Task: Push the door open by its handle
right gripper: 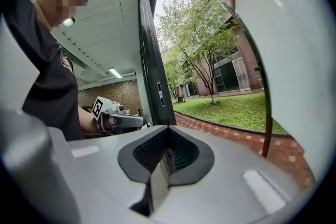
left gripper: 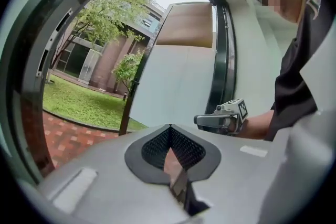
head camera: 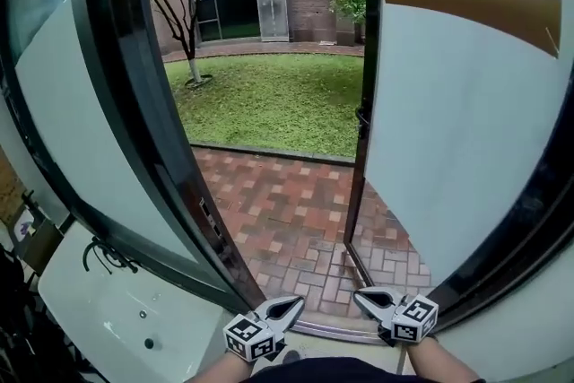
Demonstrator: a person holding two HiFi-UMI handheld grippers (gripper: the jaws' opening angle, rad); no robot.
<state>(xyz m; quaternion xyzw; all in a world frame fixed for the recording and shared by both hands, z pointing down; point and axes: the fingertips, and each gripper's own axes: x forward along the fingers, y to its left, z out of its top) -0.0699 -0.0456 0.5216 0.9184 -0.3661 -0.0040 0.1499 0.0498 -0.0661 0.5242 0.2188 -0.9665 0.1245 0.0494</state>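
The frosted-glass door (head camera: 448, 130) stands swung outward on the right, its dark edge (head camera: 363, 121) facing the opening. I cannot make out a handle on it. My left gripper (head camera: 291, 308) and right gripper (head camera: 366, 296) sit low and side by side at the threshold, both shut and empty, touching nothing. In the left gripper view the shut jaws (left gripper: 169, 127) point toward the door panel (left gripper: 178, 86), with the right gripper (left gripper: 218, 120) beside them. Seen from the right gripper view, the shut jaws (right gripper: 167, 127) point out through the doorway, past the left gripper (right gripper: 118, 119).
A second dark-framed frosted leaf (head camera: 134, 103) stands on the left of the opening. Beyond the metal threshold (head camera: 332, 327) lie red brick paving (head camera: 287, 211), a lawn (head camera: 269, 99), a tree and a brick building. A white surface with a black cable (head camera: 108, 256) is at lower left.
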